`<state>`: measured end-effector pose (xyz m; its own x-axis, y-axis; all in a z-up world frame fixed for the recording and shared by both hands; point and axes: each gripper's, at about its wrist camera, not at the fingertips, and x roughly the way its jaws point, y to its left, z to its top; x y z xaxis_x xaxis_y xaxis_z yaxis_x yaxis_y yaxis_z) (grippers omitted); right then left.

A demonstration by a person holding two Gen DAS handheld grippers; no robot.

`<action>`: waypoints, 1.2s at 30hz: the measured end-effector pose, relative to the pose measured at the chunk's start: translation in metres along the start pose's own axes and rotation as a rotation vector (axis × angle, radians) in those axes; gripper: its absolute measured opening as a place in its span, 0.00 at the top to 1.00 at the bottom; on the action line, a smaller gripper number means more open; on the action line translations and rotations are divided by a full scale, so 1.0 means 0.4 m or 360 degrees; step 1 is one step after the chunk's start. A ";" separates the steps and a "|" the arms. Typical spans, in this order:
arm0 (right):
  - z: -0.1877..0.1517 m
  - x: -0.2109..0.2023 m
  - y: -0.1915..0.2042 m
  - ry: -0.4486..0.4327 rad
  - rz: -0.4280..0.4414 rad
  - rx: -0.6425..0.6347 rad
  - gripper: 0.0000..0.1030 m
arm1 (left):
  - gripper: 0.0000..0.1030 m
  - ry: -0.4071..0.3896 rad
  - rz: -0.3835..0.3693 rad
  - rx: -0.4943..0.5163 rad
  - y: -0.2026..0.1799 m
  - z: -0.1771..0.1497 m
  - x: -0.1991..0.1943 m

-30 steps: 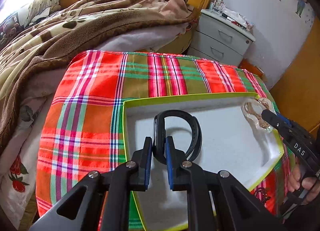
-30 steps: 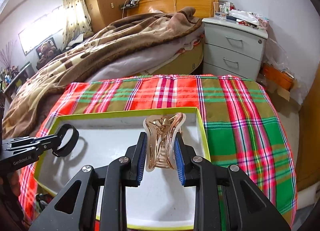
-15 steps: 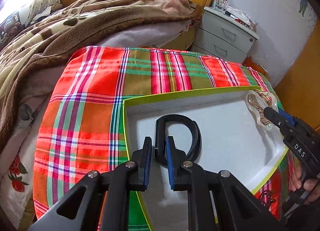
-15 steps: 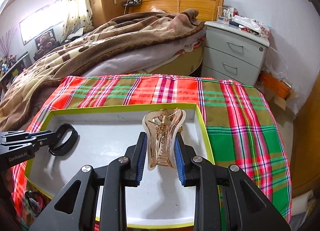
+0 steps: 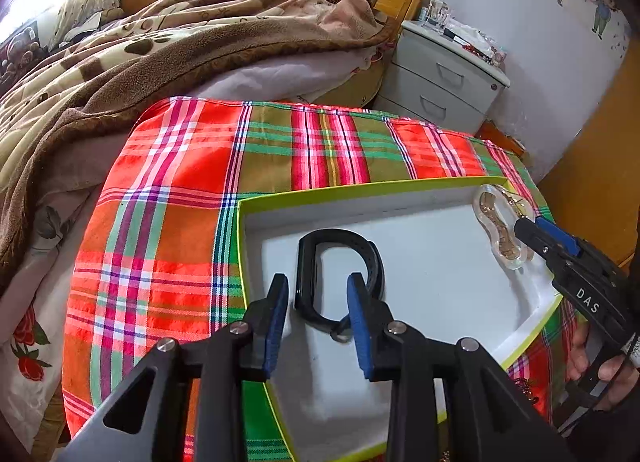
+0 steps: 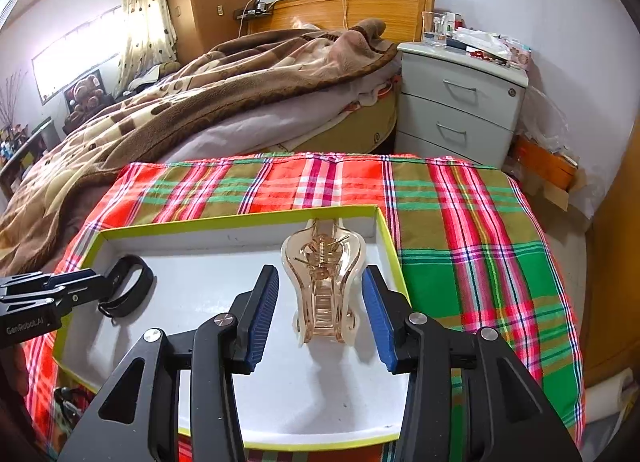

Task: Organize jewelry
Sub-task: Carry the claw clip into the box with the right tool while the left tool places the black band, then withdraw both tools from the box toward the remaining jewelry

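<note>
Both the left hand-held gripper (image 5: 318, 306) and the right hand-held gripper (image 6: 320, 312) have just let go, so lift straight up off the black band (image 5: 338, 282) and hair claw (image 6: 323, 282)

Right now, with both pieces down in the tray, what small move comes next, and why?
Probably lift both hand-held grippers straight out. The left hand-held gripper has just opened off the black band, the right hand-held gripper off the hair claw; both rest in the tray.

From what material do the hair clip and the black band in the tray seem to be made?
Hair clip: probably glossy, translucent champagne plastic, since light passes through it, with a small metal spring at the hinge. Black band: likely matte rubber or silicone; it looks dull and curves smoothly, though leather cannot be excluded.
</note>
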<state>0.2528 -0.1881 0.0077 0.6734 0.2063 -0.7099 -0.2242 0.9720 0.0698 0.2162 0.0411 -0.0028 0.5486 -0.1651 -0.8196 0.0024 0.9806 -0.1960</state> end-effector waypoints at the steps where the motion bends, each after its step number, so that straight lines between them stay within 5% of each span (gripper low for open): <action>1: 0.000 -0.004 0.000 -0.0005 0.0005 0.0007 0.56 | 0.66 -0.0004 -0.0003 -0.0002 0.001 -0.001 -0.004; 25: -0.114 -0.254 0.029 -0.0237 0.0161 0.0056 0.55 | 0.60 -0.0151 -0.0078 -0.0045 0.077 -0.143 -0.210; 36: -0.284 -0.283 0.128 -0.0014 0.0367 -0.0103 0.55 | 0.60 -0.0069 -0.0100 -0.0125 0.129 -0.262 -0.225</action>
<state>0.0851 -0.1744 0.0120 0.6051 0.4231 -0.6744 -0.4174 0.8899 0.1839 0.0794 0.0954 0.0046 0.5849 -0.2197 -0.7807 -0.0265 0.9569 -0.2891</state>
